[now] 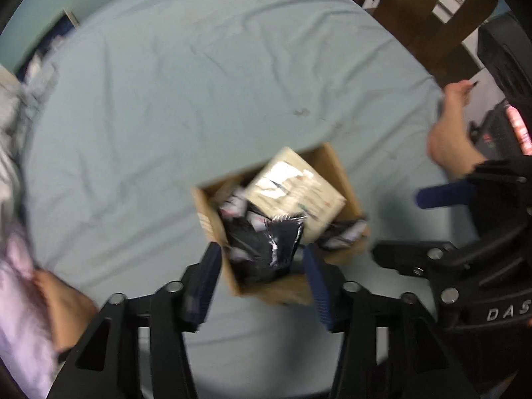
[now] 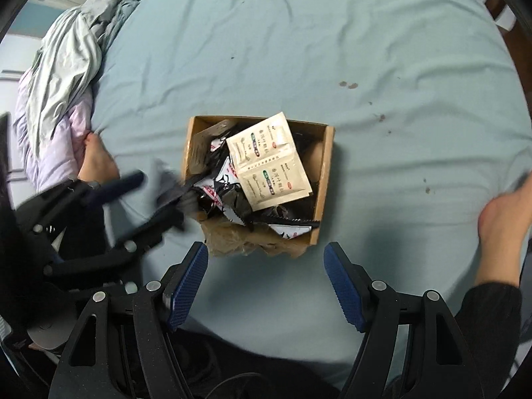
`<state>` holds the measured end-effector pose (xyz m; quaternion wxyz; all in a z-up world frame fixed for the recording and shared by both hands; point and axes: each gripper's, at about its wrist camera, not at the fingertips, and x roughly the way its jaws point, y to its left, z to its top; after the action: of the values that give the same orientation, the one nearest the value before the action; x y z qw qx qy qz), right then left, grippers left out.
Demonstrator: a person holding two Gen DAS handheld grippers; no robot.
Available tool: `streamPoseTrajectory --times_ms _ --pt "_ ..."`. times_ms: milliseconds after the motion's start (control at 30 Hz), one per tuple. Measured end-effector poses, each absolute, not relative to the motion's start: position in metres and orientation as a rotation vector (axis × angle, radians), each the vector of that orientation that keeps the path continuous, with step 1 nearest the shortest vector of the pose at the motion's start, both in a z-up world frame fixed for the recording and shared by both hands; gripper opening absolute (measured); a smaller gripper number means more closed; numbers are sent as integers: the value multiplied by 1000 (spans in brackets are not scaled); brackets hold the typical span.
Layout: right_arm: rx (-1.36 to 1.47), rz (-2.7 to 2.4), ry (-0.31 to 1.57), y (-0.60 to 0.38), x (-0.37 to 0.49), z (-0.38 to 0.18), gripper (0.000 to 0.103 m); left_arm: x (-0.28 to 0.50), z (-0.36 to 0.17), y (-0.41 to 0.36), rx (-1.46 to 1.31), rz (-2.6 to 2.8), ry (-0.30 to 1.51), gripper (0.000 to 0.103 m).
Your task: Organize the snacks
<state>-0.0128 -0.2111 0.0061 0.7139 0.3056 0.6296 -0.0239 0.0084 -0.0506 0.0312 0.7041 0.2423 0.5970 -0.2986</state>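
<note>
Cardboard box [image 2: 324, 179] sits mid-bed on the blue sheet [image 2: 299, 50], packets piled inside | left tongs [image 1: 262, 282] hang over it, parted, gripping nothing | right tongs [image 2: 266, 282] wide, empty | cream sachets [image 2: 272, 163]: light, flat, slippery, likely best pinched at an edge.

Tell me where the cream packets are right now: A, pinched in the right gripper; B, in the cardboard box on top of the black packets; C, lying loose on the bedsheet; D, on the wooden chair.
B: the cream packets lie inside the cardboard box, resting over the black packets.
</note>
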Motion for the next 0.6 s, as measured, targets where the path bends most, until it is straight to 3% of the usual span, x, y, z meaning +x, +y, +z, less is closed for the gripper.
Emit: streamPoseTrajectory --times_ms 67,100,300,600 --pt "672 -63 1388 -215 -10 7 72 17 38 -42 536 -639 1270 81" --pt "675 -58 1382 -215 -10 8 72 24 41 -34 505 -633 1261 85" --pt "525 -151 1361 -211 -3 9 72 53 31 -4 386 -581 1272 86" --pt "444 -98 1430 -187 5 -12 72 50 15 7 436 -540 1221 87"
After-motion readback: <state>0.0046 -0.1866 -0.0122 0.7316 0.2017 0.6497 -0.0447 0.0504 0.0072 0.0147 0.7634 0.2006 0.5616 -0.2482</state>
